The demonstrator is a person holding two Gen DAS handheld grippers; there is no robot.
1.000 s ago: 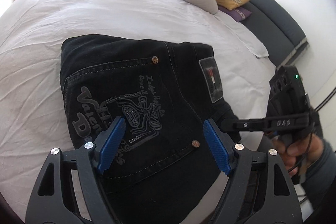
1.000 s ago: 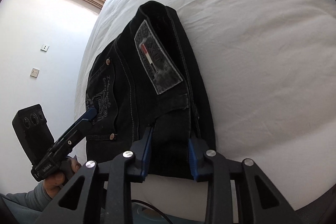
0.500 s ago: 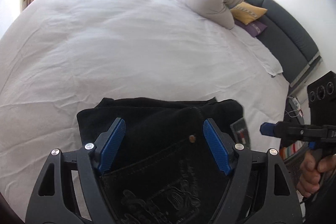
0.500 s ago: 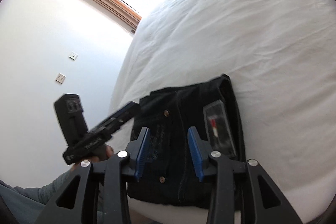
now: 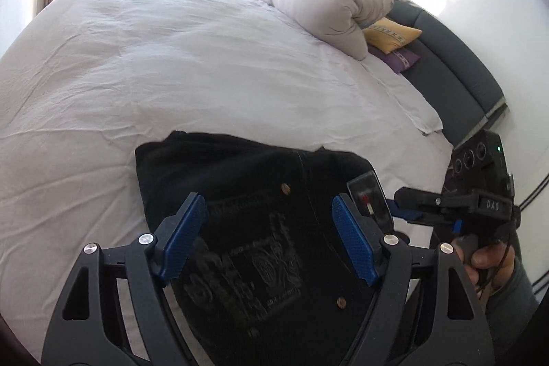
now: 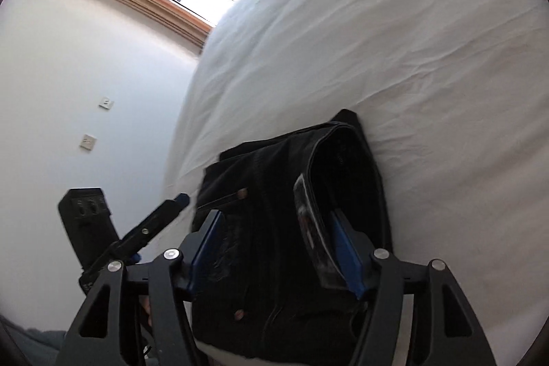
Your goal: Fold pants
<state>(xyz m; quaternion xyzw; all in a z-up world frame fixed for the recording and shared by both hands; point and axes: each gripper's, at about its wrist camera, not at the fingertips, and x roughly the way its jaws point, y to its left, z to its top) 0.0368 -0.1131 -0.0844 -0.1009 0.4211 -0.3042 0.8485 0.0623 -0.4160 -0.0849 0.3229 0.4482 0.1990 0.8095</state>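
Lying folded near the bed's (image 5: 206,64) close edge, the black pants (image 5: 247,180) show a pocket graphic too dim to read and a grey waistband patch (image 5: 369,201). The left tool (image 5: 269,239) hangs spread wide above them, gripping nothing. The right tool (image 6: 274,249), marked "DAS", straddles the waistband, fingers parted; wide white sheet lies beyond.

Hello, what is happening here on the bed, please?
A person with a two-finger gripper in each hand is folding black pants on a white bed. The pants already lie as a compact folded bundle near the bed's edge. The left gripper is open above the pocket, gripping nothing. The right gripper is open too, at the waistband end by the brand patch; whether it touches the cloth is unclear.
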